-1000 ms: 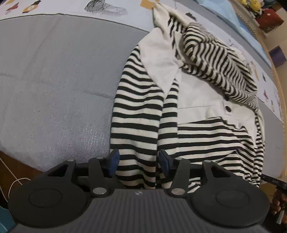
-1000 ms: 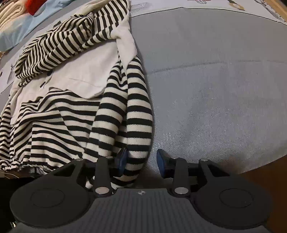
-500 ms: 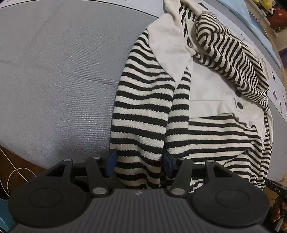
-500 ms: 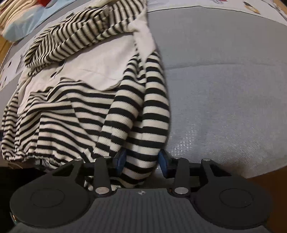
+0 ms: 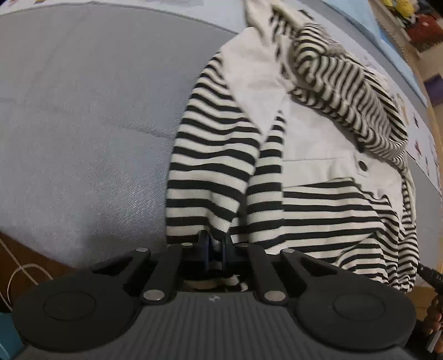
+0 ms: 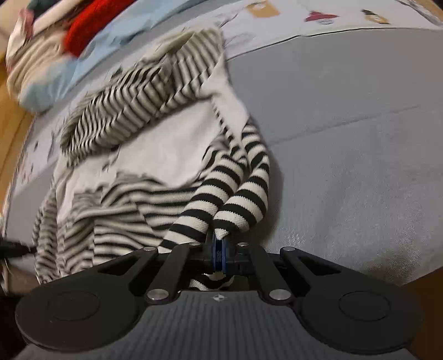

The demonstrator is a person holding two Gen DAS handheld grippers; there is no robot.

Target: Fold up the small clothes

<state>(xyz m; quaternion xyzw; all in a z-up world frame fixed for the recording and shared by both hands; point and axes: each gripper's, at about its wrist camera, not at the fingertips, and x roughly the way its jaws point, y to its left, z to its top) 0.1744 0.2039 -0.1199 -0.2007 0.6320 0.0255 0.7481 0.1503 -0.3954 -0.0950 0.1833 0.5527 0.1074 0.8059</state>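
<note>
A small black-and-cream striped hooded jacket [image 5: 318,177] lies face up on a grey mattress [image 5: 83,124], hood at the far end. My left gripper [image 5: 216,243] is shut on the cuff of its left striped sleeve [image 5: 210,166], at the near edge. In the right wrist view the jacket [image 6: 144,155] lies to the left, and my right gripper [image 6: 220,241] is shut on the cuff of the other striped sleeve [image 6: 238,193], which is bunched and lifted a little off the mattress [image 6: 346,138].
A printed sheet and a pale blue pillow [image 6: 91,47] with a red garment [image 6: 91,25] lie beyond the jacket. A wooden bed frame [image 5: 434,116] runs along the far side. A white cable [image 5: 16,277] lies on the floor at the near left.
Both grippers have closed on the sleeve cuffs, which they straddled open before. The right sleeve is now pinched, bunched and pulled up; the right view has swung and blurred.
</note>
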